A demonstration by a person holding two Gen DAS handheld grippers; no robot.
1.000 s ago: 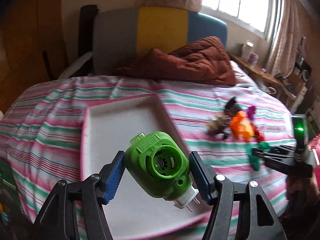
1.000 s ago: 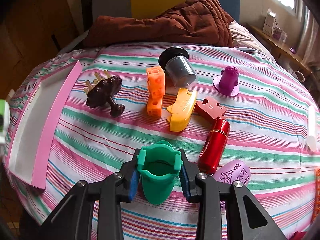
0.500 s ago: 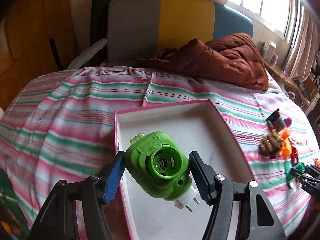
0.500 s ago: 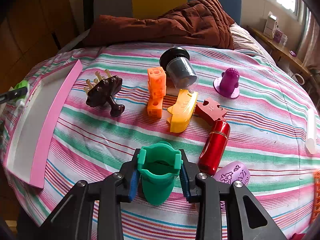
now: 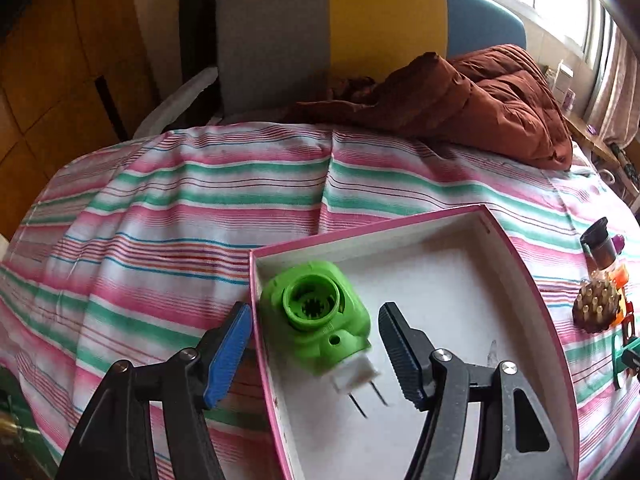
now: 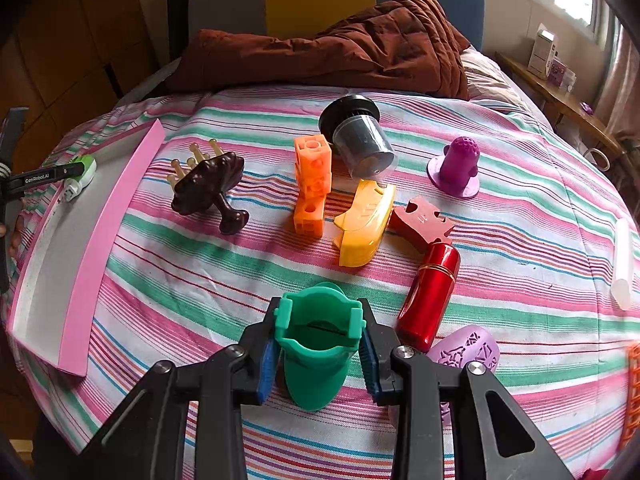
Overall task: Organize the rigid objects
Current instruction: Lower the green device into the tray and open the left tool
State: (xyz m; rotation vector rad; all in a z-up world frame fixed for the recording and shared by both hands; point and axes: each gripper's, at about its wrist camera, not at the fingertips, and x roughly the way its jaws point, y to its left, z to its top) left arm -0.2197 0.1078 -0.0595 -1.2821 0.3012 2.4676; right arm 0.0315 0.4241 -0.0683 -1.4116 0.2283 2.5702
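Note:
A lime green plug-in device (image 5: 316, 316) with white prongs lies in the near left corner of the pink-rimmed white tray (image 5: 516, 248). My left gripper (image 5: 316, 352) is open, its jaws wide on either side of the device and not touching it. My right gripper (image 6: 320, 348) is shut on a teal green cup-shaped piece (image 6: 316, 344), held just over the striped bedspread. The tray (image 6: 112, 216) and the green device (image 6: 82, 172) also show at the far left of the right wrist view.
On the bedspread lie a brown massager (image 6: 208, 186), an orange block (image 6: 312, 184), a grey cup (image 6: 360, 140), a yellow piece (image 6: 364, 220), a dark red piece (image 6: 420, 220), a red cylinder (image 6: 428, 296), a purple cone (image 6: 456, 164), a lilac piece (image 6: 464, 352). A brown quilt (image 6: 340, 52) lies behind.
My left gripper has opened and let the green device drop into the tray's near left corner. The right gripper still holds the teal piece in place.

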